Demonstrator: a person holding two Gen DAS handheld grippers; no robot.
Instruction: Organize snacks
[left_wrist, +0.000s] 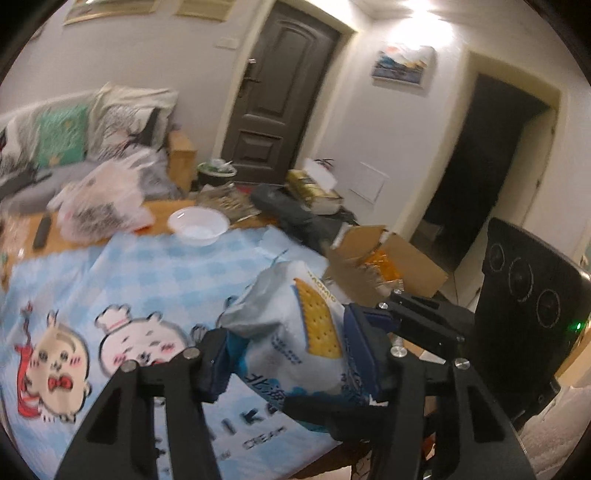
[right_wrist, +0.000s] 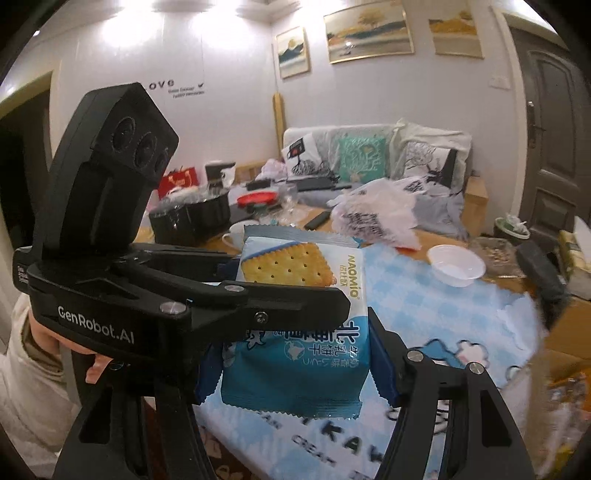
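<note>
Holding the cracker packet (right_wrist: 295, 332) aloft between both tools, we clamp its lower end in our right gripper (right_wrist: 295, 363) while our left gripper (left_wrist: 286, 354) pinches its upper half crosswise, above the checked cloth (left_wrist: 166, 280).

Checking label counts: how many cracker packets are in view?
1. The cracker packet is over the blue tablecloth, gripped by both the left hand-held gripper and the right hand-held gripper. More may be hidden in the plastic bag.

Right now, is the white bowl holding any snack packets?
No, the white bowl sits empty on the table edge, while the cracker packet is up between both grippers.
</note>
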